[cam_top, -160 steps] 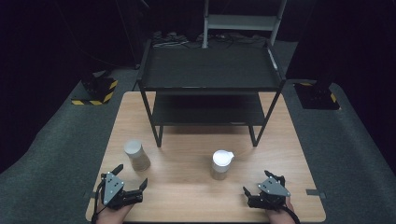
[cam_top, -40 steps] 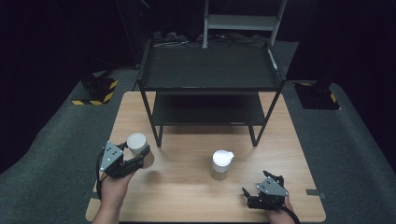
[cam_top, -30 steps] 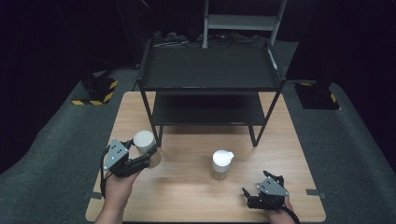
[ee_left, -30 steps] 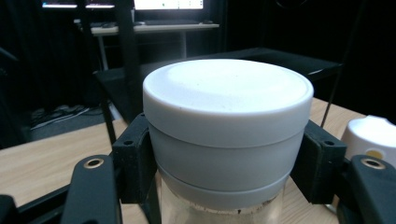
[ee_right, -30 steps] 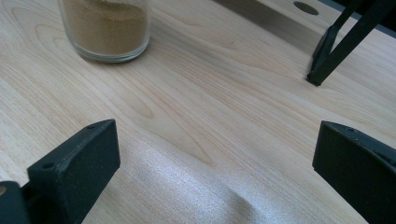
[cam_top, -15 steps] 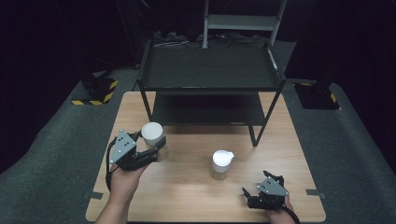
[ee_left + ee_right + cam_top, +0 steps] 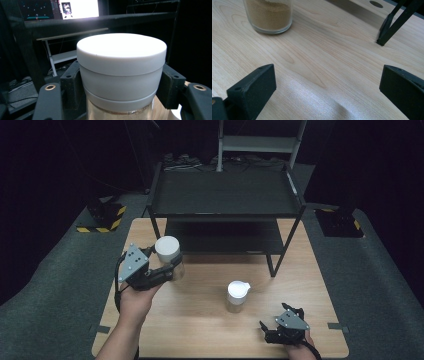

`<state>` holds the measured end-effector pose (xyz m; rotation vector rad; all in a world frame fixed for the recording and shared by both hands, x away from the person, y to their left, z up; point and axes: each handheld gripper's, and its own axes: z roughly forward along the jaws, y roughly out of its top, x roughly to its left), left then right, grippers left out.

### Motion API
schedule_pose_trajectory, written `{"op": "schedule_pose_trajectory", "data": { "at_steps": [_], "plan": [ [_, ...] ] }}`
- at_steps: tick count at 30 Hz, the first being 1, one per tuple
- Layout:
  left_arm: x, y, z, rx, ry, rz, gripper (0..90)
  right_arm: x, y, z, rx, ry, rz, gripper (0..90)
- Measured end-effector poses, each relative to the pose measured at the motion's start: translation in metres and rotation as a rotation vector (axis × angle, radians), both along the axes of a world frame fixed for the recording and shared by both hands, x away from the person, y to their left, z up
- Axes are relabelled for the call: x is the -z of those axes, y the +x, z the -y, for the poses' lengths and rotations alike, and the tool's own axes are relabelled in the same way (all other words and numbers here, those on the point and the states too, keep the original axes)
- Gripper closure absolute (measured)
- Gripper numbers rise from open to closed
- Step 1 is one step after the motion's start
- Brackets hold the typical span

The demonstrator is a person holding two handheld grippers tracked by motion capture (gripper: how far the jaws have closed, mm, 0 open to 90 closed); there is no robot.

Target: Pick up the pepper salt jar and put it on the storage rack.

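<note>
Left hand-held gripper (image 7: pixel 167 270) clamped on white-lidded jar (image 7: pixel 168 254) above the table (image 7: pixel 200 330); right hand-held gripper (image 7: pixel 272 332) wide, empty.

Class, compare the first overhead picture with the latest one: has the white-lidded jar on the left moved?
Yes. The jar, clamped in the left gripper, has left its spot on the table and now sits nearer the black shelf rack, by its front left leg.

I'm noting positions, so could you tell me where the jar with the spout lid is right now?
In the high view, the jar with the spout lid stands on the table, right of centre, just ahead of the open right gripper.
</note>
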<state>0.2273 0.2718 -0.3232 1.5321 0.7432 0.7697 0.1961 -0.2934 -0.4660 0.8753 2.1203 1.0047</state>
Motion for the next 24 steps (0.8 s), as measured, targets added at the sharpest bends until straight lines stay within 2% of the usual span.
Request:
{"op": "schedule_pose_trajectory", "data": {
  "at_steps": [15,24],
  "plan": [
    [-0.035,0.012,0.007,0.007,-0.008,0.037,33.9,0.0,0.0,0.0,-0.001,0.001,-0.001,0.0],
    [-0.054,0.019,0.007,0.018,-0.029,0.051,33.8,0.0,0.0,0.001,-0.004,0.002,0.002,0.0]
  ]
}}
